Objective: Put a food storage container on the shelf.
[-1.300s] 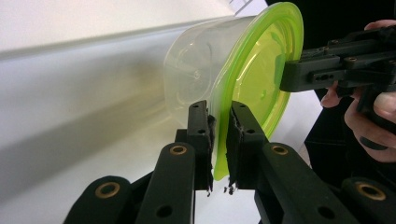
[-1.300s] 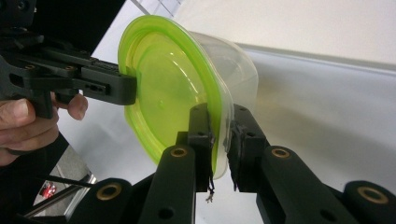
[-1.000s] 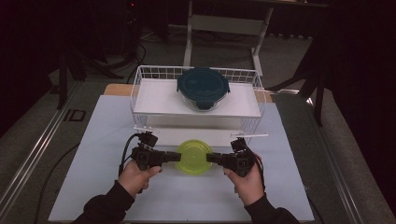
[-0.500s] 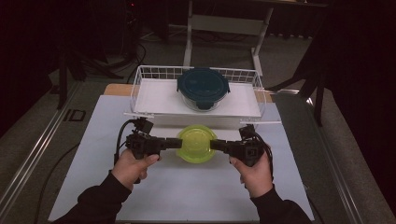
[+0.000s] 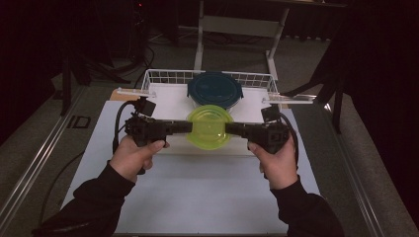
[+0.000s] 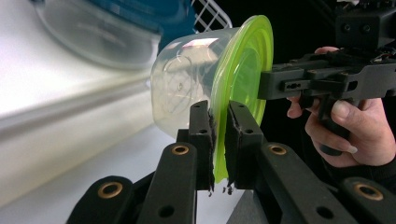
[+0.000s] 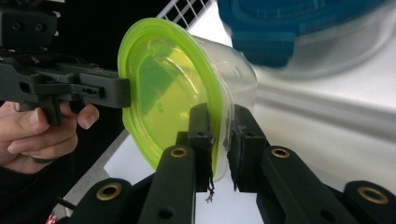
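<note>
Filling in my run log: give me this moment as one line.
left gripper: shut on green-lidded container | right gripper: shut on its opposite rim | container: lifted near wire basket | blue-lidded container: in basket

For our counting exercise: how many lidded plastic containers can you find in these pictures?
2. The green-lidded container is held in the air between the left gripper and right gripper, each clamped on its rim. The blue-lidded container sits in the white wire basket behind it.

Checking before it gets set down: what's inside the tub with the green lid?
Through the clear wall of the tub nothing shows inside; it looks empty. The green lid and both claws hide part of the interior.
</note>
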A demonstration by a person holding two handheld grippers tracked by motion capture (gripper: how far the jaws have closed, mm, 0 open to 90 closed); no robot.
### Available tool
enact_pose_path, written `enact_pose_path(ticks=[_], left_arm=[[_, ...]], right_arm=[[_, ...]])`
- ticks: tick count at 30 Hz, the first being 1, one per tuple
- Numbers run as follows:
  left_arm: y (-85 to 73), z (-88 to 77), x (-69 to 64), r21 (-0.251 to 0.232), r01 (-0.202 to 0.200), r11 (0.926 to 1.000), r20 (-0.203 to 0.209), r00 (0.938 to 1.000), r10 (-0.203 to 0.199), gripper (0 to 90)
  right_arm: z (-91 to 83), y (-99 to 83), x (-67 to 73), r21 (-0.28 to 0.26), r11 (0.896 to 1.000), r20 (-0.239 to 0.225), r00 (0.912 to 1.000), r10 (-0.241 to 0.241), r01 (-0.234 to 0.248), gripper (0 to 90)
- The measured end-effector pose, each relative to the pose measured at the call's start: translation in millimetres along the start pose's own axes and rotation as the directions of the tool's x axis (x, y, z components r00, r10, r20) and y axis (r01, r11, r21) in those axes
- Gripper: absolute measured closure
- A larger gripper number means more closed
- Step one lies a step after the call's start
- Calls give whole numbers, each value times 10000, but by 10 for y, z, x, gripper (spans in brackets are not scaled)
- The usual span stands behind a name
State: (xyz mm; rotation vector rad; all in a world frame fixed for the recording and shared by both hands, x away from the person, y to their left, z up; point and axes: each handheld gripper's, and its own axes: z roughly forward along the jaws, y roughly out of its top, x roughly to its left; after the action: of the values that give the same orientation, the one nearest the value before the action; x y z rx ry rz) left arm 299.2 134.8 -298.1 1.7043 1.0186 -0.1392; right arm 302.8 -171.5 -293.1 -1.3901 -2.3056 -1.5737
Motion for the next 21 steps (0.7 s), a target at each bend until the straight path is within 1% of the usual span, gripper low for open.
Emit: enact_pose_path(ticks=[1, 3, 4, 6, 7, 9, 10, 11, 12, 14, 15, 16, 18, 19, 21], left_arm=[[32, -10, -12, -37, -59, 10000, -27, 10000, 59, 818], [123, -34, -27, -42, -48, 10000, -26, 10000, 48, 818], [181, -39, -42, -40, -150, 9999, -132, 9998, 150, 818], [276, -49, -55, -104, -137, 9999, -168, 9998, 135, 819], [311, -50, -64, -116, -237, 9997, -225, 9995, 234, 819], [402, -49, -75, -214, -261, 9994, -231, 9994, 256, 819], [458, -43, -86, -209, -333, 9992, -279, 9991, 327, 819], [500, -37, -94, -288, -377, 9989, -324, 9988, 368, 819], [542, -29, -104, -307, -448, 9985, -388, 9983, 436, 819], [629, -12, -96, -303, -420, 9987, -353, 9985, 409, 819], [659, -2, -97, -289, -476, 9984, -387, 9982, 465, 819], [712, 13, -89, -240, -480, 9986, -407, 9981, 470, 819], [794, 41, -77, -234, -445, 9987, -443, 9981, 435, 819], [832, 54, -57, -208, -342, 9992, -415, 9986, 333, 819], [883, 91, -35, -111, -340, 9994, -488, 9983, 334, 818]], right_arm=[[-15, 57, 17, -66, 9999, 20, 10000, -90, 90, 801], [-32, 147, 30, -74, 10000, -31, 10000, -58, 58, 801], [-36, 181, 31, -99, 9999, -47, 10000, -44, 44, 801], [-45, 267, 49, -138, 9998, 83, 9999, -129, 130, 801], [-54, 320, 55, -229, 9997, 94, 9999, -114, 116, 801], [-73, 410, 63, -323, 9993, 188, 9997, -172, 178, 801], [-82, 444, 62, -356, 9993, 183, 9997, -145, 151, 801], [-92, 500, 61, -380, 9991, 279, 9994, -183, 194, 801], [-99, 539, 56, -443, 9989, 305, 9994, -150, 163, 801], [-108, 607, 47, -464, 9987, 432, 9989, -182, 202, 800], [-115, 650, 30, -504, 9987, 393, 9992, -80, 100, 801], [-118, 676, 27, -511, 9986, 458, 9989, -99, 122, 800], [-118, 745, 3, -559, 9984, 506, 9987, -34, 63, 800], [-112, 788, -17, -553, 9984, 567, 9984, -40, 71, 800], [-100, 851, -67, -477, 9987, 491, 9986, 176, -153, 800]])
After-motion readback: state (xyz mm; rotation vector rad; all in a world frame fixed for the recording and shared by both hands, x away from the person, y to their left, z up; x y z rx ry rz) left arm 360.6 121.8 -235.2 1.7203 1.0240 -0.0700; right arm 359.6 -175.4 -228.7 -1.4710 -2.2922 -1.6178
